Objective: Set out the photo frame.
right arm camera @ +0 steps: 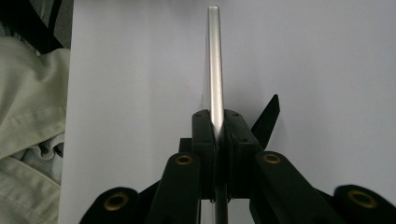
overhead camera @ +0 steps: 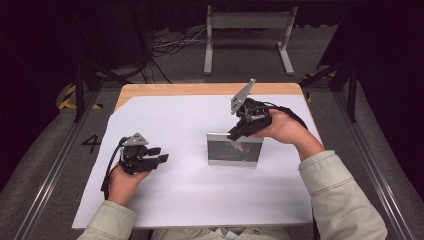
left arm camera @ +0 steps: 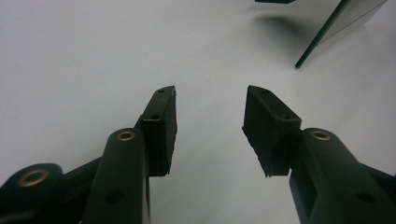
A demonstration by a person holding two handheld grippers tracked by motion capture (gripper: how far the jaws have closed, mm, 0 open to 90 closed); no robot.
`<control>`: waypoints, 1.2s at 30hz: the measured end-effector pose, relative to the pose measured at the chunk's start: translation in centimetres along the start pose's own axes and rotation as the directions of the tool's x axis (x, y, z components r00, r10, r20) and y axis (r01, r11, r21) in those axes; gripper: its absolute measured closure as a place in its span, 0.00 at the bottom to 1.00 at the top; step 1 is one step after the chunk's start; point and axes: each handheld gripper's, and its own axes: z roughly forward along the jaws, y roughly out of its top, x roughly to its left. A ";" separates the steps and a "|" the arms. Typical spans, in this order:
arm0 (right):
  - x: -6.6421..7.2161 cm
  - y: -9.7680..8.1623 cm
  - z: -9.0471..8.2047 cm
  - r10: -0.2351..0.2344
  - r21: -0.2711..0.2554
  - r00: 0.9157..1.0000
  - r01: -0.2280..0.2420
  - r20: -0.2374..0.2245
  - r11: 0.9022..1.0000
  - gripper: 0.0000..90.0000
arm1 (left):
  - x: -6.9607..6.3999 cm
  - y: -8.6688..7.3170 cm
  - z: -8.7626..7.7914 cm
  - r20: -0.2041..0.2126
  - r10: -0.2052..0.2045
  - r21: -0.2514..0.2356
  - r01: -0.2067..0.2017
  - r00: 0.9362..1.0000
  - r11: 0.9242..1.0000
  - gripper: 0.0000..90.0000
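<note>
A silver-edged picture frame (overhead camera: pixel 234 149) stands upright near the middle of the white sheet (overhead camera: pixel 190 200) covering the table (overhead camera: pixel 150 90). The right tool (overhead camera: pixel 239 134) comes in from about two o'clock and pinches the frame's top edge, its jaws pressed onto the thin rim (right arm camera: pixel 215 70). The left tool (overhead camera: pixel 159 155) rests low at about nine o'clock of the frame, well apart from it, jaws spread with nothing between them (left arm camera: pixel 210 126).

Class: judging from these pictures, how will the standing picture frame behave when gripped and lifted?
The picture frame looks stiff: its edge stays straight between the right gripper fingers. Thin and upright, it probably tips easily. Its glossy face may be slippery, perhaps fragile.
</note>
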 end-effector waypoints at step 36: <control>-1.2 -1.5 -0.9 0.042 -0.129 0.995 -0.031 0.087 0.991 0.72 | -0.1 0.2 0.7 0.018 0.003 0.013 -0.004 1.000 1.000 0.60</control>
